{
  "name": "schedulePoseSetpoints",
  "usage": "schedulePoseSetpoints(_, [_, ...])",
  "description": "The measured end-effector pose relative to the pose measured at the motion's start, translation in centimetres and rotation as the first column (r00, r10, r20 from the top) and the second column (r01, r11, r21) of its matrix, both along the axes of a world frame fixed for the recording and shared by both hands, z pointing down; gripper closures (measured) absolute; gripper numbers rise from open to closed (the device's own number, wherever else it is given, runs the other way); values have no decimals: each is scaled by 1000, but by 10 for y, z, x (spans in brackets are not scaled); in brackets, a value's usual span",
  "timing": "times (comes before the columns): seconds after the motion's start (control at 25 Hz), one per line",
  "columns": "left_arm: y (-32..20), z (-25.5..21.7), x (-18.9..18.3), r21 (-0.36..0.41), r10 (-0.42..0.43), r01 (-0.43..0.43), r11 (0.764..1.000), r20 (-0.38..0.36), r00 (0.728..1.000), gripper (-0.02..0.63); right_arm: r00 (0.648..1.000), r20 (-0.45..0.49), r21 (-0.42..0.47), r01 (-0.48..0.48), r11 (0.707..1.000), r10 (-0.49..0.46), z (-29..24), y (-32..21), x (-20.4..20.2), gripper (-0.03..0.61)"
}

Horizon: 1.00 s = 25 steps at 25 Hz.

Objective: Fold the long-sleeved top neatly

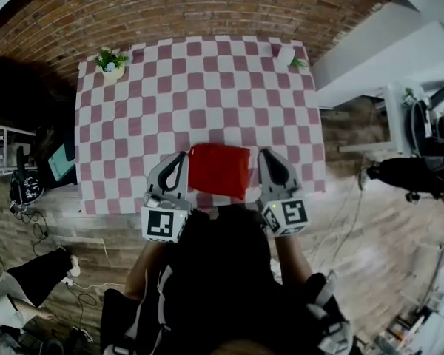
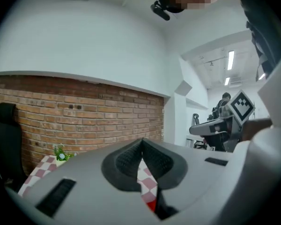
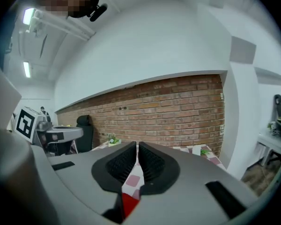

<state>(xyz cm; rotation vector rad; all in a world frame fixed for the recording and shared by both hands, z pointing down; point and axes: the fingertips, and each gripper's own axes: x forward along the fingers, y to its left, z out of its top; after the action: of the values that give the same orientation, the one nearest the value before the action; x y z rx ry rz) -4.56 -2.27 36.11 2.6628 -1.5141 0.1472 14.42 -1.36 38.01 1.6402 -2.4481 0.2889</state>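
Observation:
The red long-sleeved top [image 1: 219, 170] lies folded into a compact rectangle on the pink-and-white checked table [image 1: 192, 87], close to the near edge. My left gripper [image 1: 180, 157] hangs just left of it and my right gripper [image 1: 266, 154] just right of it, both lifted off the cloth and pointing at the brick wall. In the left gripper view the jaws [image 2: 142, 142] meet at the tips with nothing between them; a strip of red top [image 2: 151, 205] shows below. In the right gripper view the jaws [image 3: 136, 147] are also shut and empty, above the red top [image 3: 129, 204].
A small potted plant [image 1: 111, 61] stands at the table's far left corner and a white cup with greenery [image 1: 286, 56] at the far right. A black chair [image 2: 7, 144] is left of the table, a person [image 1: 18, 291] sits on the floor at lower left, and equipment [image 1: 418, 172] stands to the right.

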Motion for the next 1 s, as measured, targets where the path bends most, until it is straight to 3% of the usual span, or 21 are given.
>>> schedulePoseSetpoints(0.16, [20,0,0,41,-47,46,998,15,999,606,998,55,-11,-12,1000,13,3,18,-9,557])
schedulePoseSetpoints(0.56, [19,4,-4,-22,-63,62,998,-45,997,606,999,34,16,-20,1000,20,-4,17,-13,568])
schedulePoseSetpoints(1.0, [16,7,-2,-28,-47,46,999,-49,998,606,999,45,16,-15,1000,14,-5,16,-17,569])
